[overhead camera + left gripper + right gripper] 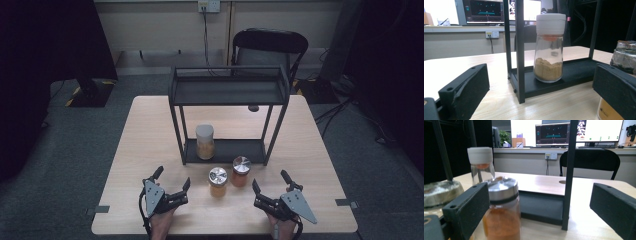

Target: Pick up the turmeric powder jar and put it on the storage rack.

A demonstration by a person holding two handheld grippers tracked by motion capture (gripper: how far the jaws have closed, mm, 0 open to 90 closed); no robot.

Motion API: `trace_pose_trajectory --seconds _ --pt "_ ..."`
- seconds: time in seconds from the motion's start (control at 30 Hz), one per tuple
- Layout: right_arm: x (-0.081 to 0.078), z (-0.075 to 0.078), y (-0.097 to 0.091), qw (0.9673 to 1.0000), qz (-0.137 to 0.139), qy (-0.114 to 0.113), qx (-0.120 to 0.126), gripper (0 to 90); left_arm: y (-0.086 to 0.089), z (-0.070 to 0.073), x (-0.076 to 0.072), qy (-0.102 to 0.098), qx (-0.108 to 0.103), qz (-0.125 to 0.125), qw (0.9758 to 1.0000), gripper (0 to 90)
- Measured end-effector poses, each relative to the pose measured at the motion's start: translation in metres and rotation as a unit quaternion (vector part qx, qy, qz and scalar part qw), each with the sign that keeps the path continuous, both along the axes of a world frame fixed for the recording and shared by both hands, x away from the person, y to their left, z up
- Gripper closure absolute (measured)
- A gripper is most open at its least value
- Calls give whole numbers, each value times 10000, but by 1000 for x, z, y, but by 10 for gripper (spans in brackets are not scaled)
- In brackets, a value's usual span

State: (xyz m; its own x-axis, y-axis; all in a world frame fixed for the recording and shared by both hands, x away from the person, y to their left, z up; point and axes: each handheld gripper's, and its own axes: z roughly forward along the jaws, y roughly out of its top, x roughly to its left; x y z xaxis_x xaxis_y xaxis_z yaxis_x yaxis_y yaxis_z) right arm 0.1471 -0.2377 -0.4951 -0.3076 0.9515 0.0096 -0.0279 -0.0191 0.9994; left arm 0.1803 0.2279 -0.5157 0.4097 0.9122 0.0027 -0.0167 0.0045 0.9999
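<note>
Counter (150,150) carries a black rack (227,92) with the white-capped jar (205,141) already on its lower shelf. Two metal-lidded jars (218,181) (241,171) stand in front, seemingly left to shelve. Left gripper (172,186) and right gripper (270,187) hover with fingers spread, empty.

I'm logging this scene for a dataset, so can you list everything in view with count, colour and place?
white-lidded jar: 1, clear glass, tan powder, on the rack's bottom shelf, left end
metal-lidded jars: 2, silver lids; yellow-filled one and orange-filled one, on the table before the rack
rack: 1, black, two shelves, table middle
table: 1, light wood
chair: 1, black, behind the table
left gripper: 1, black, jaws open, near edge
right gripper: 1, black, jaws open, near edge
</note>
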Motion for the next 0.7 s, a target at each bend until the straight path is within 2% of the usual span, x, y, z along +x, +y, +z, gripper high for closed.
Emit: trace_pose_trajectory --seconds 0.17,0.3,0.53,0.7 --pt "-1 9 -2 9999 26 -65 92 6 0 0 0 1 6 -11 10000 2" --pt "0 17 -2 9999 148 -30 18 2 0 0 0 5 6 -3 10000 2" --pt "4 34 -1 9984 476 144 -254 0 0 0 0 14 -4 -1 10000 3" --pt "4 44 -1 9973 647 258 -214 0 0 0 0 6 6 2 10000 3"
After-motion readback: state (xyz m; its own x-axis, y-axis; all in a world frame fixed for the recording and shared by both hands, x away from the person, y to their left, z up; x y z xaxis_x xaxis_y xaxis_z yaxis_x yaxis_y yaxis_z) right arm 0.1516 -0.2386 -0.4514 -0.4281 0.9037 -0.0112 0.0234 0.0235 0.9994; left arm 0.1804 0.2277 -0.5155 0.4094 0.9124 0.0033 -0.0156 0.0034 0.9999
